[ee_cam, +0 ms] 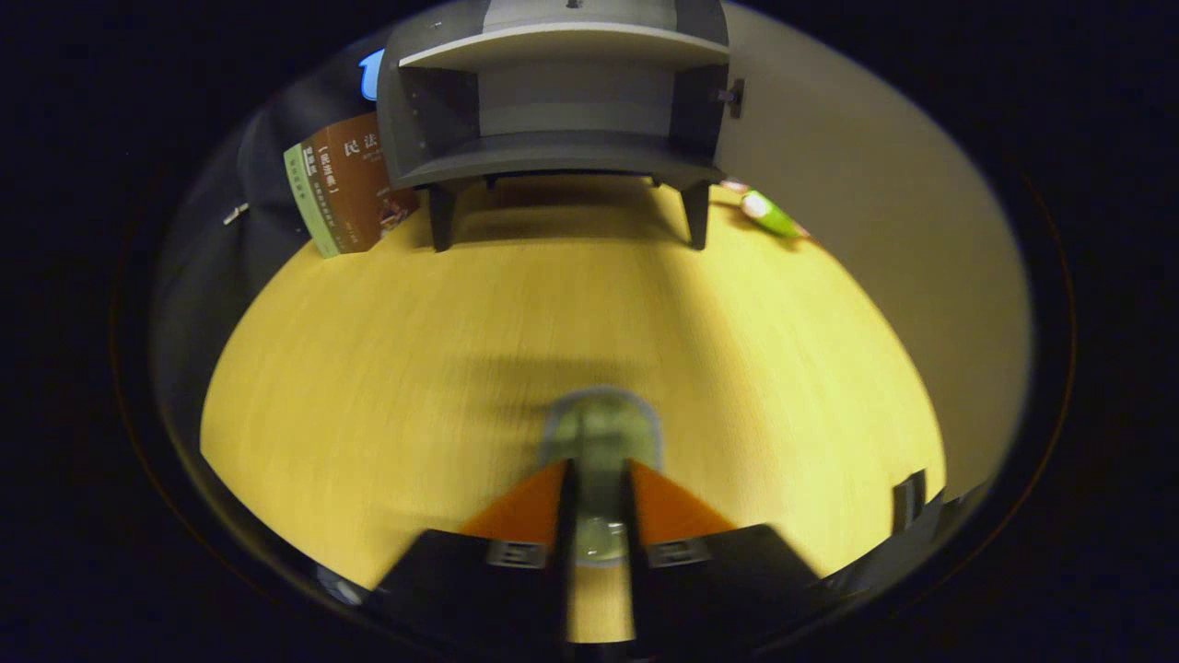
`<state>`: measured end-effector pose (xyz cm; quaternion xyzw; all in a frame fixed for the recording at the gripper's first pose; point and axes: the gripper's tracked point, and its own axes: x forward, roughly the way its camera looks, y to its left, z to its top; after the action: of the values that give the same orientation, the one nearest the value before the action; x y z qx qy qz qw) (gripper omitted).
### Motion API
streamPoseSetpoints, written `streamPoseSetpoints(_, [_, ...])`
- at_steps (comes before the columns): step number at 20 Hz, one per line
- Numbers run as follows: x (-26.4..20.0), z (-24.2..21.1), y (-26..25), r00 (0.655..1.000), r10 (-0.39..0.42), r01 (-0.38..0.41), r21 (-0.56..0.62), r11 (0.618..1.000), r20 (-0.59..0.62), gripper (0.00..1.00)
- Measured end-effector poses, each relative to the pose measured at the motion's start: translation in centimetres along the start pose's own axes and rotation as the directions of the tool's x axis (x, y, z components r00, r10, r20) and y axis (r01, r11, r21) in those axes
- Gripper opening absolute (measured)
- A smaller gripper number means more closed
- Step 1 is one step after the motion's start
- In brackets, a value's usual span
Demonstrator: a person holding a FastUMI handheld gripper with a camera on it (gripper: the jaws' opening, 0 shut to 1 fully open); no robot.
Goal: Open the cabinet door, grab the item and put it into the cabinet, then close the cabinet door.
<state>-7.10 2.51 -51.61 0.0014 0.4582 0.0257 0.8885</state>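
My gripper [599, 488] is shut on a small greenish round-topped item [601, 433], a jar or bottle blurred by motion, which sticks out just past the fingertips above the yellow wooden table [368, 368]. Far beyond the fingers stands the grey cabinet [553, 101] on short legs. Its door [857, 212] is swung wide open to the right, with a small knob [733, 95] near its edge. The shelf and bottom compartment inside look bare.
A brown and green book [345, 184] leans against the cabinet's left side. A green and white object [769, 215] lies on the table by the cabinet's right leg, at the foot of the open door. Bare tabletop stretches between my fingers and the cabinet.
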Motion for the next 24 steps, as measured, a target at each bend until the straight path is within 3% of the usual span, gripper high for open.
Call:
streamPoseSetpoints(1, [-0.3, 0.1, 0.2, 1.000, 0.011, -0.011, 0.007, 1.000, 0.008, 0.22])
streamPoseSetpoints(3, [0.0, 0.3, 0.3, 1.000, 0.017, -0.017, 0.022, 1.000, 0.008, 0.21])
streamPoseSetpoints(4, [-0.3, 0.3, 0.0, 1.000, 0.012, -0.012, 0.025, 1.000, 0.006, 0.15])
streamPoseSetpoints(13, [-6.1, 4.9, 1.0, 0.991, 0.043, -0.045, 0.016, 0.999, 0.124, 0.15])
streamPoseSetpoints(18, [-11.9, 11.0, 2.0, 0.971, 0.079, -0.087, 0.025, 0.996, 0.224, 0.14])
streamPoseSetpoints(24, [-17.9, 22.0, 3.1, 0.933, 0.101, -0.130, 0.061, 0.990, 0.344, 0.15])
